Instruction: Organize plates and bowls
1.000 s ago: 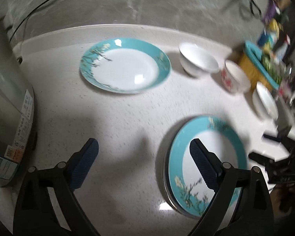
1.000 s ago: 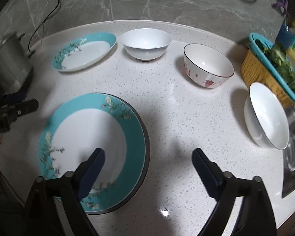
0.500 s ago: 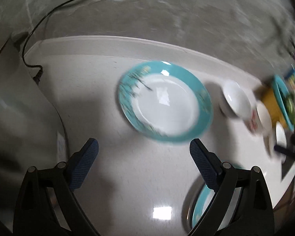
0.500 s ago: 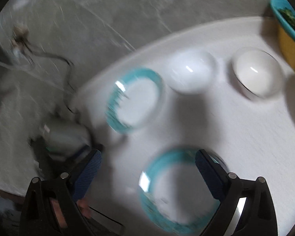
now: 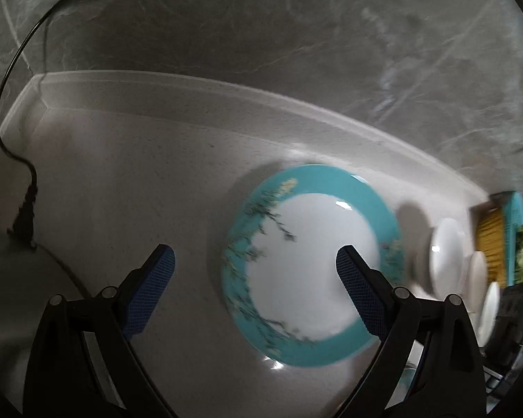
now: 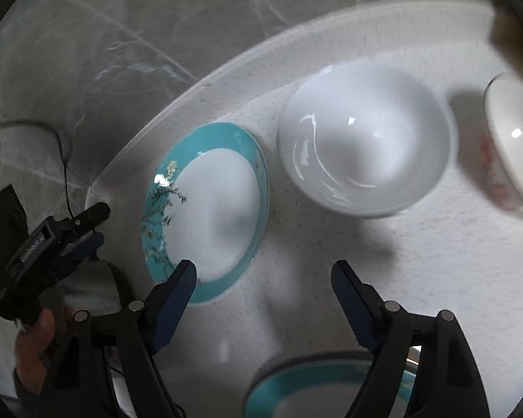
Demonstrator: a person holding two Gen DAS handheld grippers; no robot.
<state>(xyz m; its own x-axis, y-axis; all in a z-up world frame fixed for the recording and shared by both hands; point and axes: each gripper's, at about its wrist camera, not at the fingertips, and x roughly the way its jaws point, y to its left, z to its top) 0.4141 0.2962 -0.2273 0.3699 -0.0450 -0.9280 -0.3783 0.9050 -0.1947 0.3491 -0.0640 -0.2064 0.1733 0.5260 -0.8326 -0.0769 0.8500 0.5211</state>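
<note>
A teal-rimmed plate with a flower-branch pattern [image 5: 313,261] [image 6: 205,209] lies near the counter's back edge. My left gripper [image 5: 256,264] hangs open above its left half, nothing between its blue pads; from the right wrist it shows left of the plate [image 6: 99,224]. My right gripper [image 6: 263,271] hovers over bare counter by the plate's near rim. Its jaws are closing, with nothing between them. A plain white bowl [image 6: 366,139] [image 5: 446,261] sits right of the plate, then a red-patterned bowl [image 6: 512,146]. A second teal plate [image 6: 324,386] lies under the right gripper.
A black cable and plug [image 5: 28,202] lie in the counter's left corner. The grey marble wall [image 5: 296,52] rises behind the counter. A yellow and teal basket [image 5: 495,240] [image 6: 519,35] stands at the far right. A person's hand [image 6: 38,331] holds the left gripper.
Both grippers have swung left and back toward the far teal plate, which now looks much larger. The near plate has dropped out of the left view. The right jaws stand slightly narrower.
</note>
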